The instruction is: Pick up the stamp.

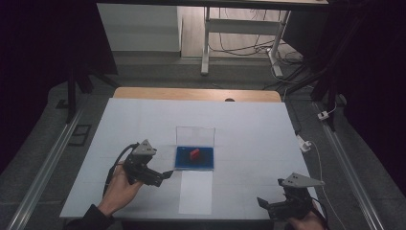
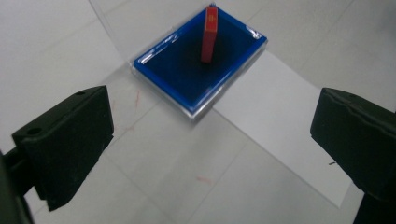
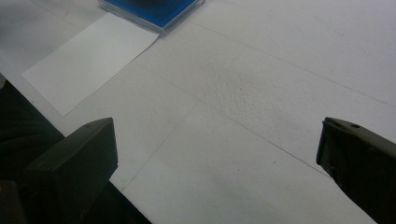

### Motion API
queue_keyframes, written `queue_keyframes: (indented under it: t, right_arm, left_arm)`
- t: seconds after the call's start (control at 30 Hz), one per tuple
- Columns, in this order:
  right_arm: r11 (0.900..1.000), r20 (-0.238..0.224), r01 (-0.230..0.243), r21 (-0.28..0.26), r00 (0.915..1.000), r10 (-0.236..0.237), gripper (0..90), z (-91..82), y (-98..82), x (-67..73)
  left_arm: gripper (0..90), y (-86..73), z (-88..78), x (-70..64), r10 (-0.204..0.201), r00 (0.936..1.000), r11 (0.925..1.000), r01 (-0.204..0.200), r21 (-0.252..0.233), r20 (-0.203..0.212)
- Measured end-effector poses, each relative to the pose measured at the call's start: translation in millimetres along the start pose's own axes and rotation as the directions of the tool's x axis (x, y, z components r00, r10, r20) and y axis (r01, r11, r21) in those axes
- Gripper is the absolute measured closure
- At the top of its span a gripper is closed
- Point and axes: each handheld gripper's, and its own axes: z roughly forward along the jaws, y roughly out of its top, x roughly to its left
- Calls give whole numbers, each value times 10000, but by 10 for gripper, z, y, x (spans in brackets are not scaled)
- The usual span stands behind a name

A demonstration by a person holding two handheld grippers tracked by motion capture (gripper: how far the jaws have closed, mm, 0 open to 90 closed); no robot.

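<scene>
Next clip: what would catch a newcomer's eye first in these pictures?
The bright blue tray at the middle of the white table, with a small red block standing in it, stands out at once. A clear lid rises behind the tray, and a white paper sheet lies in front. The left tool points at the tray with jaws wide open; the right tool sits open near the table's front right edge.

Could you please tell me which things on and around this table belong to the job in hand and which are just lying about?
In the job:
left gripper, jaws open
blue tray
red block standing in it
clear lid
white sheet

Lying about:
right gripper, open, off to the side
white plug
desk frame
</scene>
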Motion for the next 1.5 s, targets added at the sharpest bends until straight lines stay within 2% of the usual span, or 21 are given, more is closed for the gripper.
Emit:
queue_keyframes:
  t: [0.17, 0.33, 0.47, 0.83, 0.97, 1.2, 1.3, 1.43, 1.5]
  right_arm:
    - [10000, 10, -31, -15, 10000, 31, 0, 0, 0, 0]
    - [10000, 31, -38, 10, 10000, 38, 0, 2, 0, -3]
    - [10000, 27, -23, 26, 10000, 23, 0, 4, 0, 0]
    - [10000, -20, 35, 88, 10000, -35, 0, 7, 1, 1]
    - [9999, -44, 27, 104, 10000, -26, 0, 10, 1, 4]
    - [9999, -49, 67, 137, 10000, -66, 0, 13, 2, 10]
    - [9998, -60, 108, 148, 9999, -107, 0, 13, 0, 11]
    - [9998, -62, 151, 151, 9999, -150, 0, 10, -4, 12]
    - [9997, -58, 175, 172, 9998, -174, 0, 11, -4, 15]
  left_arm:
    - [0, 81, 109, 35, 116, 9998, 9999, -116, 43, 148]
    - [0, 162, 253, 78, 174, 9979, 9998, -180, 91, 630]
    - [0, 245, 368, 75, 523, 9959, 9981, -545, 274, 738]
    - [0, 392, 663, 61, 1023, 9922, 9934, -1056, 456, 707]
    - [0, 437, 762, 67, 1045, 9924, 9929, -1079, 511, 649]
    - [0, 497, 982, 59, 1153, 9921, 9889, -1194, 881, 502]
    - [2, 518, 1053, 40, 1374, 9894, 9848, -1416, 1006, 474]
    - [161, 532, 1067, 21, 1769, 9838, 9767, -1790, 1184, 275]
    - [261, 540, 1059, 23, 1877, 9817, 9734, -1904, 1275, 331]
